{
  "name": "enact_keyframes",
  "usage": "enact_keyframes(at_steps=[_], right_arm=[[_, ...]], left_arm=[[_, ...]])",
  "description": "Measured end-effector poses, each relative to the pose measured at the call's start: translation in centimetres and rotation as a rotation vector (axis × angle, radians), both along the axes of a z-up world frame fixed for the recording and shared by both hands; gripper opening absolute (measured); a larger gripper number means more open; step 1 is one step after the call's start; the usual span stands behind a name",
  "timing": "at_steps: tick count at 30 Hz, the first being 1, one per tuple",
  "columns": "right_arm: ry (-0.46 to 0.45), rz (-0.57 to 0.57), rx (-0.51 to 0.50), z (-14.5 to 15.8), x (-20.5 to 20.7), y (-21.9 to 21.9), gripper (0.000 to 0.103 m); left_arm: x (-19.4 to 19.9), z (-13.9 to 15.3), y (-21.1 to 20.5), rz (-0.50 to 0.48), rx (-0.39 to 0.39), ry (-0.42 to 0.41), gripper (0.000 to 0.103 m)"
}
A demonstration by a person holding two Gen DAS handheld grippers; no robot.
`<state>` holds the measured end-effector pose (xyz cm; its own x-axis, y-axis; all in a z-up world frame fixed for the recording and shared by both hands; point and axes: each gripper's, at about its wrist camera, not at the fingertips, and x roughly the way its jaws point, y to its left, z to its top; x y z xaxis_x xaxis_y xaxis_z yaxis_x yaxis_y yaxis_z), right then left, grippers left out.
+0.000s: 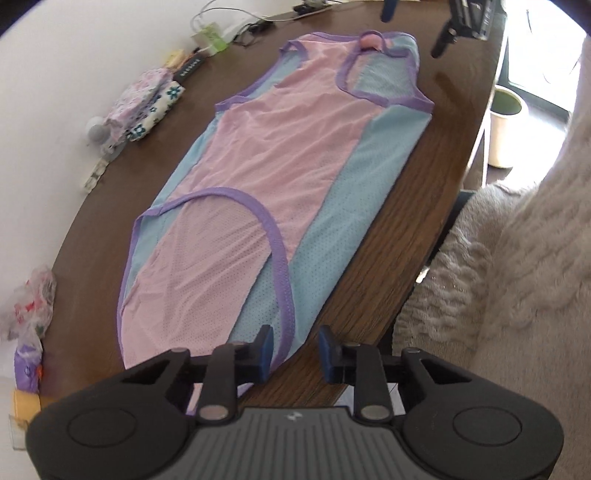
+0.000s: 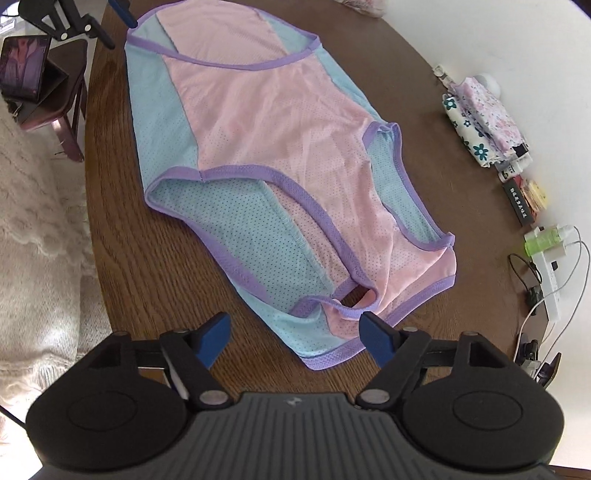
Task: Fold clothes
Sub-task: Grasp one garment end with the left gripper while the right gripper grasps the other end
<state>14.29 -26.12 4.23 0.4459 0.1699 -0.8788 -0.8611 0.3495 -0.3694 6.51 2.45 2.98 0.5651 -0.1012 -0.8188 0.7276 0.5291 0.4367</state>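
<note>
A sleeveless pink and light-blue mesh garment [image 1: 273,147] with purple trim lies spread flat along the dark wooden table [image 1: 424,192]. My left gripper [image 1: 295,352] hovers open at the garment's hem end, just above its near edge, with nothing between its blue pads. The same garment [image 2: 266,147] shows from the other end in the right wrist view, neck and shoulder straps nearest. My right gripper [image 2: 295,339] is open wide over the neck opening, holding nothing. The right gripper [image 1: 448,26] shows at the far end in the left wrist view, and the left gripper [image 2: 92,14] at the top left in the right wrist view.
Folded floral clothes [image 1: 144,99] lie along the wall side, also seen as floral clothes [image 2: 480,122]. A power strip with cables [image 2: 546,266] and small boxes [image 2: 524,195] sit by the wall. A fluffy cream sleeve [image 1: 517,277] borders the table edge. A plastic bag [image 1: 29,306] lies near the left.
</note>
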Motion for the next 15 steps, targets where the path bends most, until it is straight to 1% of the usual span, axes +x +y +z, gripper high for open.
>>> enact_keyframes(at_steps=[4, 6, 8, 10, 11, 12, 15], right_arm=[[0.025, 0.03, -0.026, -0.1, 0.6, 0.2, 0.076], [0.044, 0.041, -0.03, -0.1, 0.9, 0.3, 0.072], [0.066, 0.052, -0.035, -0.2, 1.1, 0.4, 0.068], [0.083, 0.059, -0.043, -0.4, 1.4, 0.5, 0.065], [0.091, 0.061, -0.047, -0.5, 1.6, 0.6, 0.063], [0.1, 0.063, -0.051, -0.7, 1.8, 0.6, 0.059], [0.128, 0.07, -0.051, -0.9, 2.3, 0.6, 0.051]], left_arm=[[0.2, -0.4, -0.6, -0.156, 0.099, 0.027, 0.018], [0.3, -0.6, -0.9, -0.233, 0.148, 0.04, 0.018], [0.6, -1.0, -1.3, -0.294, 0.177, 0.065, 0.018], [1.1, -1.5, -1.6, -0.325, 0.2, 0.098, 0.018], [1.4, -1.6, -1.7, -0.339, 0.209, 0.113, 0.015], [1.8, -1.7, -1.8, -0.343, 0.213, 0.126, 0.014], [3.1, -1.6, -2.1, -0.336, 0.223, 0.165, 0.011]])
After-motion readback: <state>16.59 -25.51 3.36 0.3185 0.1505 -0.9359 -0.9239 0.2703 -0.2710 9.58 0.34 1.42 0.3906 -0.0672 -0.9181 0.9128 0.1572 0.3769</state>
